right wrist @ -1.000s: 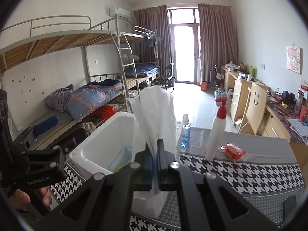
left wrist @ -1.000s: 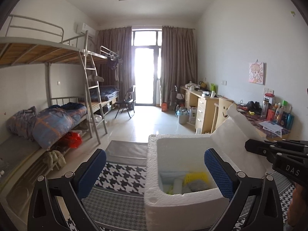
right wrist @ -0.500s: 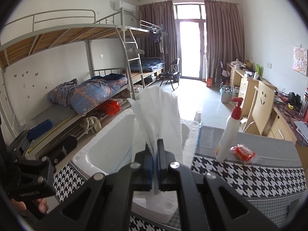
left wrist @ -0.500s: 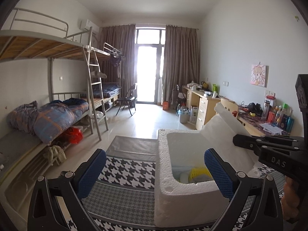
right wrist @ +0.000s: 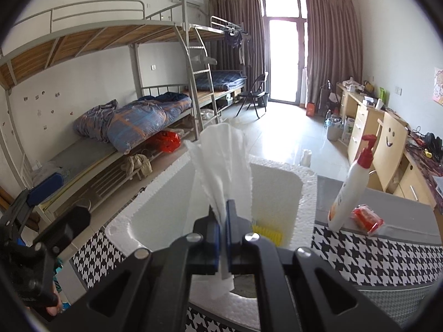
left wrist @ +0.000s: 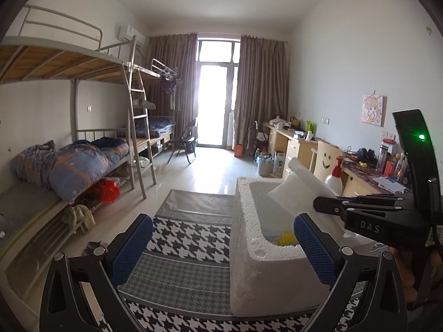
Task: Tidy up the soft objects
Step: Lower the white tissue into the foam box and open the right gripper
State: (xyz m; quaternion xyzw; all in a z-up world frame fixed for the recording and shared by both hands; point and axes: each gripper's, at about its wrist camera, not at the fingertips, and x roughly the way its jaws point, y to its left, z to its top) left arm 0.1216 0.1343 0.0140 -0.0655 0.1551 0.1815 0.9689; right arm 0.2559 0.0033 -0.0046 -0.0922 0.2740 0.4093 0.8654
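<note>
A white foam box (left wrist: 249, 251) stands on the houndstooth-covered table (left wrist: 188, 240); it also shows in the right wrist view (right wrist: 301, 193). A yellow soft object (left wrist: 286, 238) lies inside it, seen too in the right wrist view (right wrist: 267, 232). My right gripper (right wrist: 223, 228) is shut on a white tissue (right wrist: 224, 166) and holds it over the box; the gripper (left wrist: 318, 202) and tissue (left wrist: 299, 188) appear at the right of the left wrist view. My left gripper (left wrist: 221, 244) is open and empty, just left of the box.
A white pump bottle with a red top (right wrist: 351, 185) and a red packet (right wrist: 366, 218) stand on the table right of the box. Bunk beds (left wrist: 69, 166) line the left wall, desks (left wrist: 293, 144) the right.
My right gripper has carried the tissue forward and lower over the box opening. My left gripper has drifted left, so the box sits further right in its view.
</note>
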